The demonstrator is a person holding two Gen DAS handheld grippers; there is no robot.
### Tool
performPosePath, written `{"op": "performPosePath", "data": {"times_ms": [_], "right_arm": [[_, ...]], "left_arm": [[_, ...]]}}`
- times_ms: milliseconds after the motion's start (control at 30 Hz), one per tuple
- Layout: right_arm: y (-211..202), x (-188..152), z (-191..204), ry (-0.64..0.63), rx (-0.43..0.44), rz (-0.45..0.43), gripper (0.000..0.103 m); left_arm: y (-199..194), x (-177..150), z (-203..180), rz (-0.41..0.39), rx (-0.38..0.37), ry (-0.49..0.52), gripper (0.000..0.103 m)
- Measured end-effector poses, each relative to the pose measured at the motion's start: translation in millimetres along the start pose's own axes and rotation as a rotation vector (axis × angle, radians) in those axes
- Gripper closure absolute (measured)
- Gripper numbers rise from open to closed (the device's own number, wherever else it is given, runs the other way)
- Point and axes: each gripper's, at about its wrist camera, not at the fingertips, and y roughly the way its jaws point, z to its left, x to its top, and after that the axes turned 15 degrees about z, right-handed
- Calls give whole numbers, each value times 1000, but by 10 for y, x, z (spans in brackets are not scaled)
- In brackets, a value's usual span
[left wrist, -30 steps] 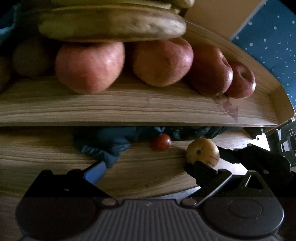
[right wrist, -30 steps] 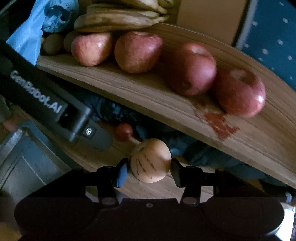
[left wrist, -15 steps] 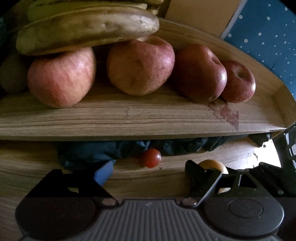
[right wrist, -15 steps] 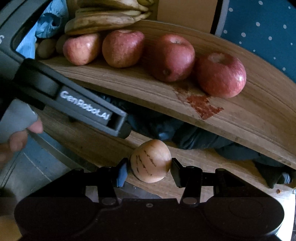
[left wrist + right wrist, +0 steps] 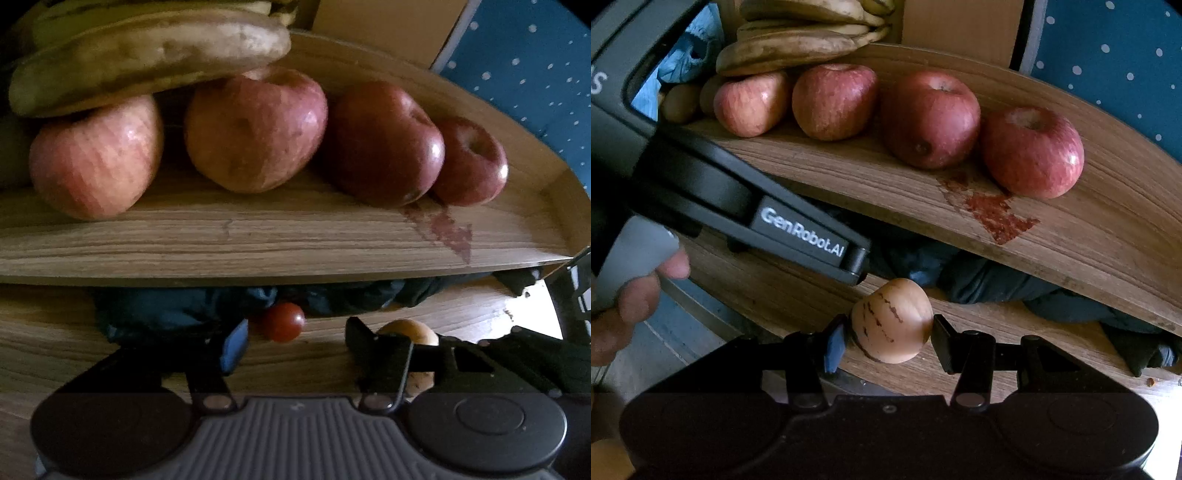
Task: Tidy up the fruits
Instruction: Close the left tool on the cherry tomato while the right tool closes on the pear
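Wooden table (image 5: 960, 332), blue dotted wall (image 5: 535, 66) (dim light).

The left tool (image 5: 291, 343), angled steeply down, has just been narrowing with nothing between its fingers, while the right tool (image 5: 886, 338), equally steep, grips a fruit.

The tray (image 5: 295, 240) is matt wood-grain board with a reddish stain; the desk (image 5: 55, 343) below shows the same grain. The apples (image 5: 255, 129) have glossy, waxy skins, the bananas (image 5: 147, 59) dull, browned peel. The hand-held gripper (image 5: 886, 334) is matt black plastic holding a smooth tan fruit (image 5: 892, 321) with dark streaks; crumpled dark cloth (image 5: 979, 273) lies under the tray.
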Motion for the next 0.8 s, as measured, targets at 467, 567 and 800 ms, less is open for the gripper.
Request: {"op": "performPosePath", "data": {"times_ms": [467,567,800], "right_arm": [[-24,15,60,-9,-1,-7,53],[-24,3,56,2,2,2,53],[-6,-28,19,36,5,27,52]], "left_arm": [[44,74,-14,13,-7,-2,73],[38,43,30,9,-14,3,75],[50,0,82,3,-26,8,78]]}}
